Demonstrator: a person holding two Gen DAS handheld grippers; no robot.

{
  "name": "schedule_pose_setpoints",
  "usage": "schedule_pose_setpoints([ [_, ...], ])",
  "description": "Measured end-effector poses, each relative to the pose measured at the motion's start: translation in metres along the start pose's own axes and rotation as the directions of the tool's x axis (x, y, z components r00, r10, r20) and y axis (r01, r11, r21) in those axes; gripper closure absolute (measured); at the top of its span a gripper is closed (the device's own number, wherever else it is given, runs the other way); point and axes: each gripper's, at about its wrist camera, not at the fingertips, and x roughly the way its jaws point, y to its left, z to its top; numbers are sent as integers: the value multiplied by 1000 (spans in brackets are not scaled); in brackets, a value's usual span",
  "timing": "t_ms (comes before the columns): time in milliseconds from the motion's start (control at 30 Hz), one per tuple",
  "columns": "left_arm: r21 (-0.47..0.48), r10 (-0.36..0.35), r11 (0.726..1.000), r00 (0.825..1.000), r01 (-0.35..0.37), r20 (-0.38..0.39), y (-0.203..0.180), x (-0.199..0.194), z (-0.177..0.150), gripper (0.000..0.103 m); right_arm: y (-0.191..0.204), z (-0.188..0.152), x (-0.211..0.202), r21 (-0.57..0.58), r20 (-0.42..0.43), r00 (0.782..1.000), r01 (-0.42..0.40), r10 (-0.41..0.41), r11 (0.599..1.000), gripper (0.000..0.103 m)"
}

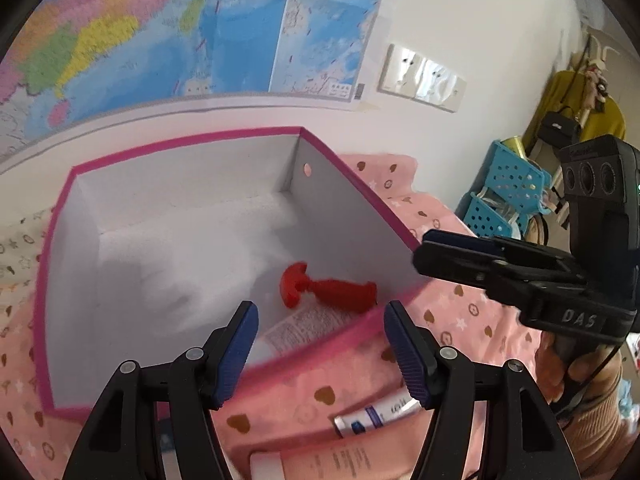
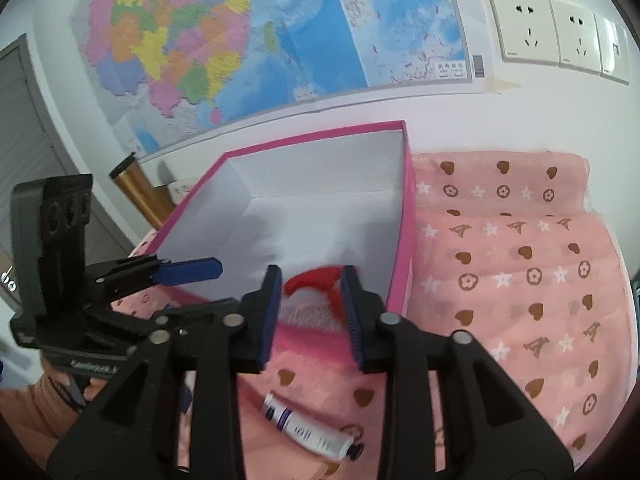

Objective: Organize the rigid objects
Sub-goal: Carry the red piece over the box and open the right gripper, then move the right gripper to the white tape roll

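The open pink-rimmed cardboard box with white inner walls [image 1: 352, 184] sits on the pink cloth printed with hearts and stars [image 2: 520, 264]. In its near corner lies a red plastic toy with a mushroom-shaped head [image 1: 320, 286], and beside that a white tube with small print [image 1: 304, 326], blurred, so I may misjudge it. My right gripper [image 2: 310, 312] hangs over the box's near wall, jaws apart, gripping nothing. My left gripper [image 1: 320, 356] hovers at the same wall, jaws apart and empty. Outside the box, on the cloth, lie a white tube with a blue band [image 2: 308, 428] and a pale pink tube [image 1: 336, 462].
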Motion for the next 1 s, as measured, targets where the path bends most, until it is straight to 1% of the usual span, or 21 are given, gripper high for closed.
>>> schedule_pose_setpoints([
  [33, 1, 1, 1000, 1000, -1, 7, 0, -5, -4, 36, 3, -4, -7, -11, 5, 1000, -6, 6, 1000, 63],
  [100, 10, 3, 1000, 1000, -3, 29, -1, -15, -13, 34, 8, -13, -16, -20, 7, 1000, -26, 26, 999, 61],
  [133, 21, 18, 1000, 999, -19, 43, -1, -22, -19, 32, 9, -19, -21, -22, 3, 999, -38, 38, 999, 60],
  [233, 22, 18, 1000, 999, -19, 44, 1, -31, -31, 31, 11, -38, -29, -11, -24, 997, -77, 77, 997, 58],
  [300, 25, 37, 999, 998, -38, 44, 3, -36, -39, 31, 8, -51, -30, 10, -50, 996, -80, 80, 997, 58],
  [400, 2, 32, 999, 999, -32, 21, 9, -38, -54, 31, -2, -73, -27, 67, -102, 991, -82, 89, 994, 58],
  [533, -22, 31, 999, 999, -32, -16, 14, -34, -71, 31, -11, -95, -25, 127, -147, 983, -95, 114, 987, 58],
  [633, -33, 20, 999, 999, -22, -48, 14, -29, -84, 31, -11, -109, -24, 147, -179, 974, -112, 138, 983, 58],
  [700, -37, 14, 999, 998, -17, -63, 12, -28, -91, 31, -8, -117, -22, 147, -204, 969, -111, 140, 983, 58],
  [833, -39, -22, 999, 997, 20, -74, 3, -30, -100, 31, -6, -128, -20, 169, -226, 961, -123, 160, 978, 58],
  [1000, 7, -54, 998, 995, 54, -85, -16, -37, -114, 31, -2, -136, -27, 175, -227, 957, -143, 182, 974, 58],
])
